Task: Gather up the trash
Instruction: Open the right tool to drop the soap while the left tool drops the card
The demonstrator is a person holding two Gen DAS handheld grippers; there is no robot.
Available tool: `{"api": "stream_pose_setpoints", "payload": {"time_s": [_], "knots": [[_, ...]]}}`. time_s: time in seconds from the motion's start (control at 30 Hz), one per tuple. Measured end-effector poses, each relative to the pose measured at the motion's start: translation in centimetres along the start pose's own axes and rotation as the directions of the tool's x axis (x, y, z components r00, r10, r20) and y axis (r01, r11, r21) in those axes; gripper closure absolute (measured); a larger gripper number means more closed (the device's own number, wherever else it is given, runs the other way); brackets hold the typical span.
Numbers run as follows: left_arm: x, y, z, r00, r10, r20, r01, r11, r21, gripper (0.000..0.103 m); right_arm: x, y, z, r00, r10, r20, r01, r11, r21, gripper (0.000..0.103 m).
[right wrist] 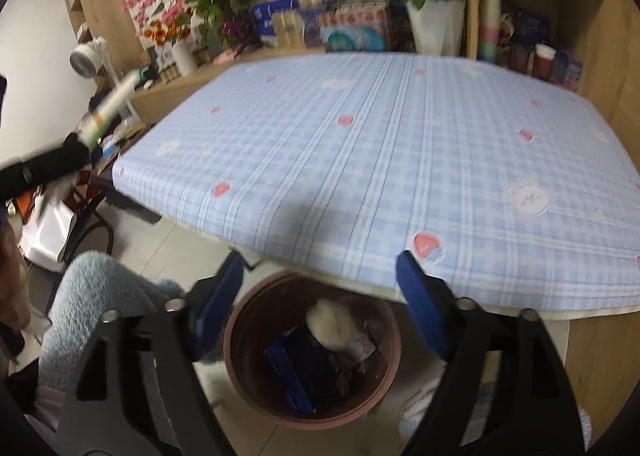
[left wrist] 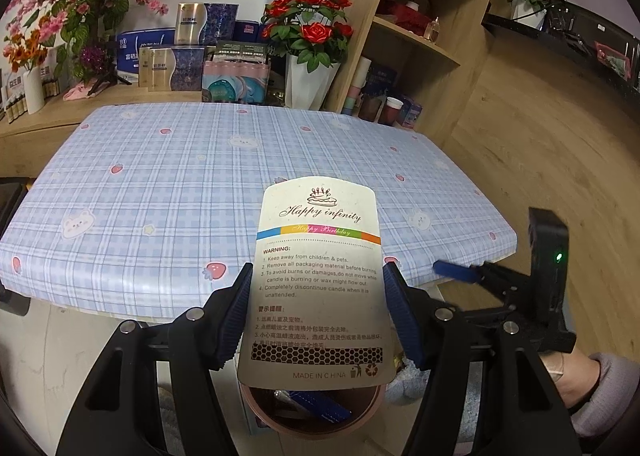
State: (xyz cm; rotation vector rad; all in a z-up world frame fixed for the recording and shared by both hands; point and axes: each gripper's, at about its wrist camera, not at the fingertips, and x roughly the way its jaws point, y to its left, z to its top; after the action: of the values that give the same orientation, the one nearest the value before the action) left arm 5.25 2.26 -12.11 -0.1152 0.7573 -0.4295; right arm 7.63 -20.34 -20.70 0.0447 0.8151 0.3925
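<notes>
left hand-held gripper (left wrist: 316, 296) clamps candle card (left wrist: 318, 276) above bin (left wrist: 256, 412); right hand-held gripper (right wrist: 320, 288) gapes

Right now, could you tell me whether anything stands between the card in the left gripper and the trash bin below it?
Nothing visible does. The left gripper holds the birthday candle card upright by its side edges, right above the open mouth of the brown trash bin. The table edge lies behind the card, not under it.
</notes>
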Motion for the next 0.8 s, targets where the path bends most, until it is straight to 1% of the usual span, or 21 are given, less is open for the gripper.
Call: {"api": "stream_pose_setpoints", "payload": {"time_s": [0.07,0.23,0.33,0.53,0.8], "knots": [[0.2,-0.2,-0.1,1.0,-0.003,-0.005,0.003,1.0,0.004,0.041,-0.4,-0.2,0.5,1.0,-0.014,0.017,0.014,1.0,-0.004,0.014],[0.8,-0.8,-0.5,1.0,-0.017,-0.015,0.017,1.0,0.013,0.041,-1.7,-0.3,1.7,0.995,-0.084,0.059,0.088,0.994,-0.064,0.008],[1.2,-1.3,-0.9,0.999,-0.026,-0.024,0.027,0.999,0.019,0.04,-2.6,-0.6,2.3,0.99,-0.111,0.086,0.118,0.99,-0.08,0.007],[1.8,-1.9,-1.3,0.998,-0.031,-0.047,0.032,0.999,0.032,0.039,-3.9,-1.7,3.1,0.982,-0.14,0.125,0.146,0.988,-0.041,0.006],[3.0,-2.5,-2.1,0.995,-0.038,-0.095,0.043,0.998,0.049,0.039,-4.2,-2.3,3.4,0.979,-0.154,0.137,0.158,0.987,-0.023,0.006]]}}
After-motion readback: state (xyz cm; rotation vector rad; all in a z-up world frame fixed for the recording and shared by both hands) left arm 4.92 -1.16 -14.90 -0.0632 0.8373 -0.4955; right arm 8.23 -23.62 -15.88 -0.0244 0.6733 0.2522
